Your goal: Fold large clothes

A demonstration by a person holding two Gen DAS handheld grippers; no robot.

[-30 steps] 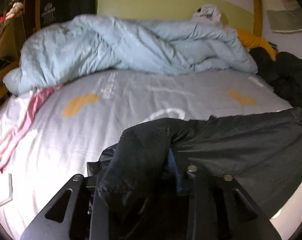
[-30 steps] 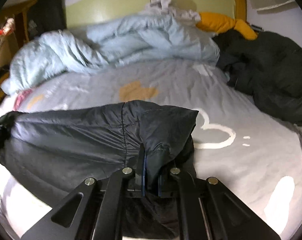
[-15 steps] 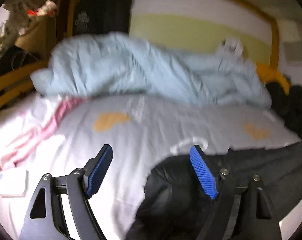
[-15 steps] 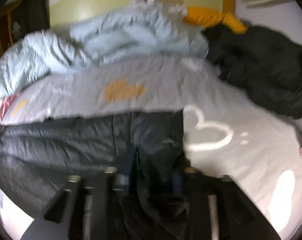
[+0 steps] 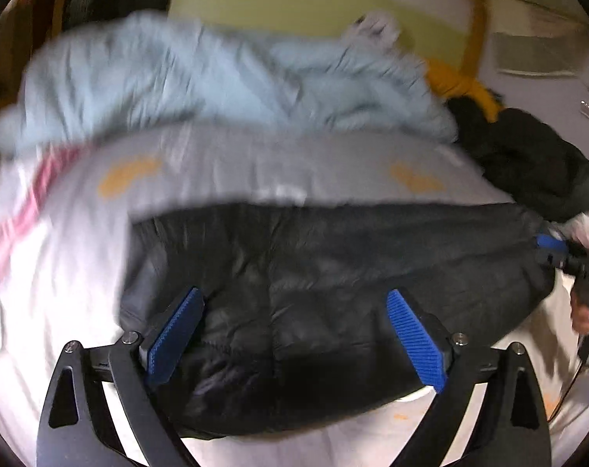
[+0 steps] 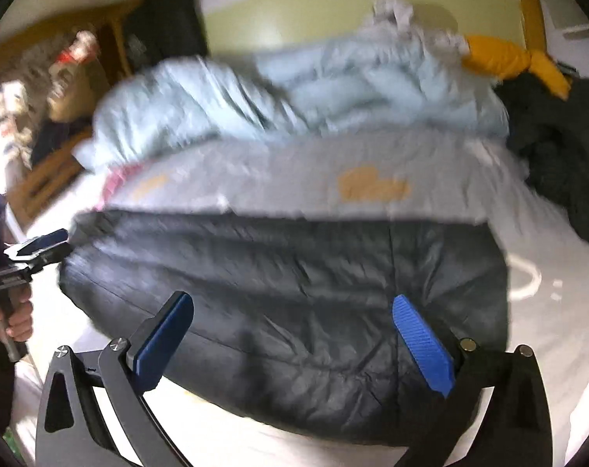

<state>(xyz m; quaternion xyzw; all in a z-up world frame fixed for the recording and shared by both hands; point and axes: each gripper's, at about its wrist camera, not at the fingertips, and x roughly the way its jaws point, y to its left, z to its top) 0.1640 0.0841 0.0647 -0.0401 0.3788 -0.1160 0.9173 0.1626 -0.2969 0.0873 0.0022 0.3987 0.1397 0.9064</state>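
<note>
Left gripper stands wide, blue pads well apart, nothing pinched; its jaws have just been opening and only the jacket's near edge lies under the gap, not gripped. Right gripper likewise wide, jaws just opened, no cloth between the pads; the jacket lies loose below it. The dark padded jacket lies across the near part of the bed as a broad band, one layer apparently folded over another, its far edge fairly straight against the grey sheet. Step in hand, as I judge it: release after a fold and pull clear. To do it well, lift both tools straight up and back so no pad drags the slick shell and undoes the fold; then check the left and right ends for overhang. The padded fabric looks springy and may puff back open, so a light press along the crease before the next grasp seems wise. Next pinch should take both layers at the corners, not the top one alone. Each wrist view shows the other tool at the frame edge, by the jacket's end, with a hand on the handle. Farther off: a crumpled pale blue duvet, a dark heap of clothes at right, something mustard yellow by the wall. Writing: none readable; both views are motion-blurred, and the sheet's orange marks are shapes, not letters.
</note>
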